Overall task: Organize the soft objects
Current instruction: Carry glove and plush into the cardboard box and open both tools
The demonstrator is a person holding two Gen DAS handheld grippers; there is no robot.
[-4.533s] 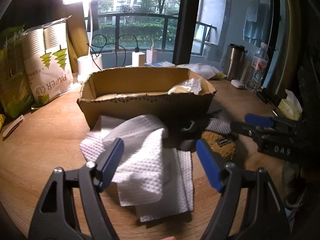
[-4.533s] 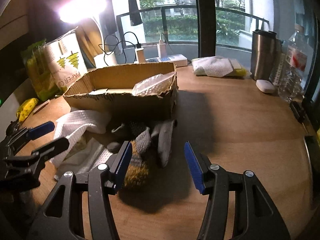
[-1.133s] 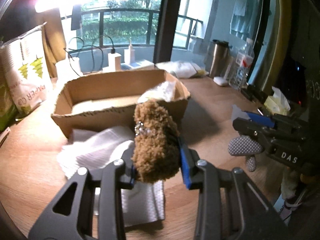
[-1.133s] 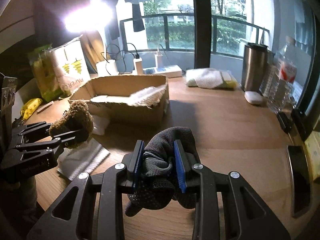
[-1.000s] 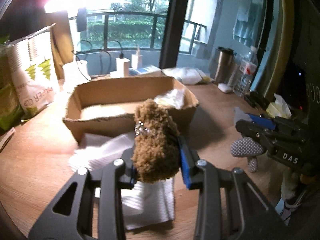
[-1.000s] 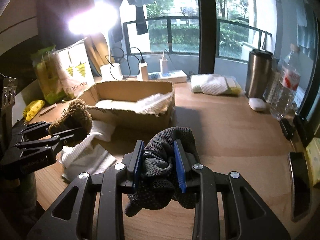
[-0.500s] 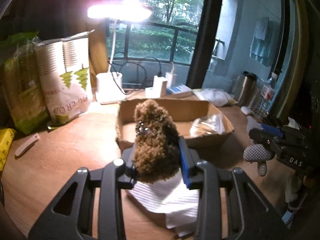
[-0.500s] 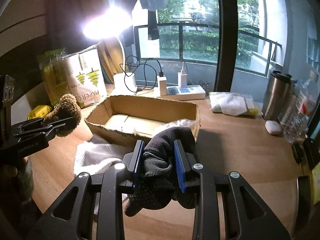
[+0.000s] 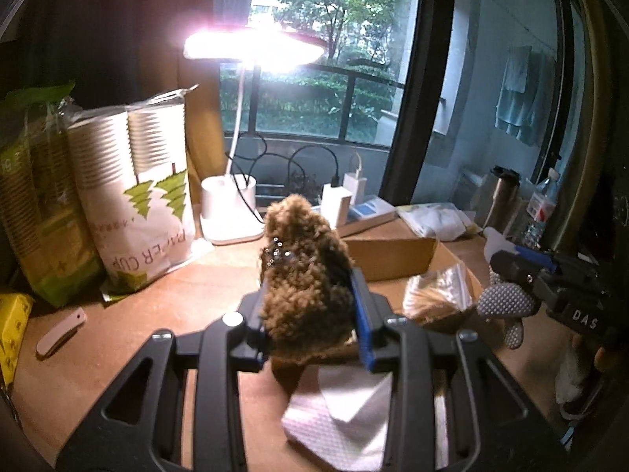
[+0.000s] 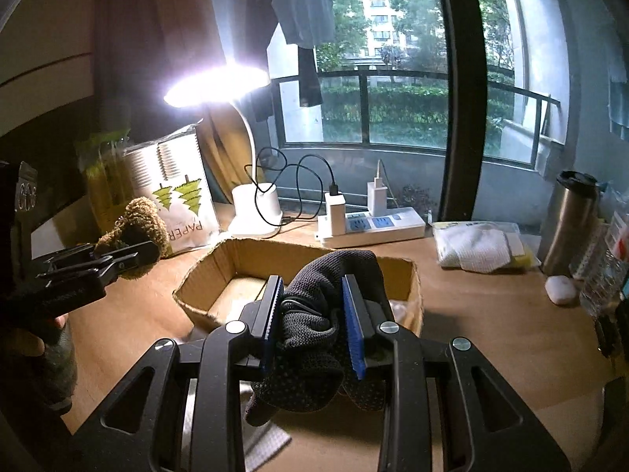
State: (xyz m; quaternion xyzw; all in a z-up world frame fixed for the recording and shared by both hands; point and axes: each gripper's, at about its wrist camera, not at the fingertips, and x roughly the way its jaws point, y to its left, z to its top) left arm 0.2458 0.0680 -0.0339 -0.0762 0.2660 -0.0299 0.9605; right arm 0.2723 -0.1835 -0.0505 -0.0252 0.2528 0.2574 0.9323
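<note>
My left gripper [image 9: 310, 314] is shut on a brown fuzzy plush [image 9: 304, 275] and holds it above the table, left of the cardboard box [image 9: 393, 255]. It also shows in the right wrist view [image 10: 135, 224]. My right gripper [image 10: 312, 322] is shut on a dark grey dotted glove [image 10: 314, 338], held above the near edge of the open cardboard box [image 10: 204, 267]. The glove's dotted fingers hang from the right gripper in the left wrist view [image 9: 507, 303]. A clear plastic bag [image 9: 440, 291] lies in the box. White paper towels [image 9: 346, 421] lie on the table below my left gripper.
A lit desk lamp [image 10: 255, 204], a paper cup pack [image 9: 133, 196], green packs [image 9: 35, 212], a power strip with chargers [image 10: 373, 228], a bagged white cloth [image 10: 479, 247], a steel tumbler [image 10: 570, 220] and a water bottle [image 9: 538, 212] ring the wooden table.
Both grippers have risen and moved toward the box with their loads still held. The left view has swung left, so the box now sits to the right behind the plush.
</note>
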